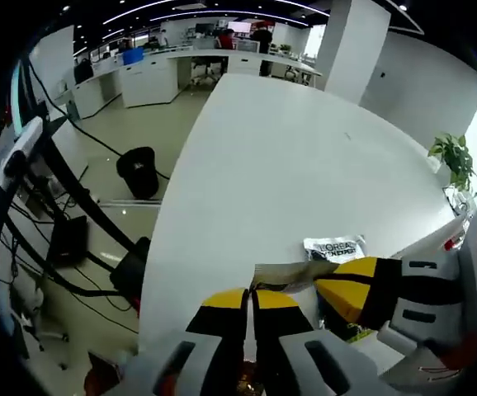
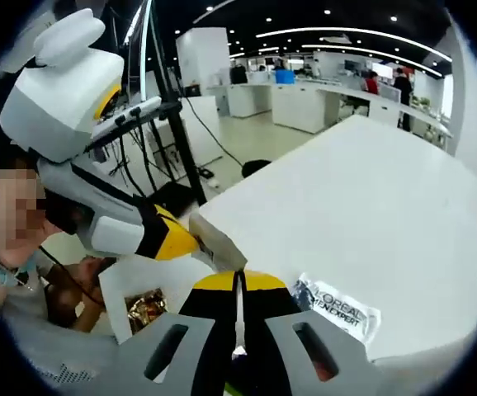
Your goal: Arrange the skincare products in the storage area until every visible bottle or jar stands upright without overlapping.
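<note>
the l'oreal sachet (image 1: pixel 334 247) lies flat on the white table (image 1: pixel 304 157), right of centre in the left gripper view, just beyond both grippers. left gripper (image 1: pixel 251 299) and right gripper (image 2: pixel 238 285) pinch 1 thin strip (image 1: pixel 284 275) together; the right one sits nearer.

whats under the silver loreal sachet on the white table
The silver L'Oreal sachet lies flat on the bare white table, beside the right gripper. Nothing shows beneath it; its underside is covered. Its near end is hidden behind the gripper jaws.
</note>
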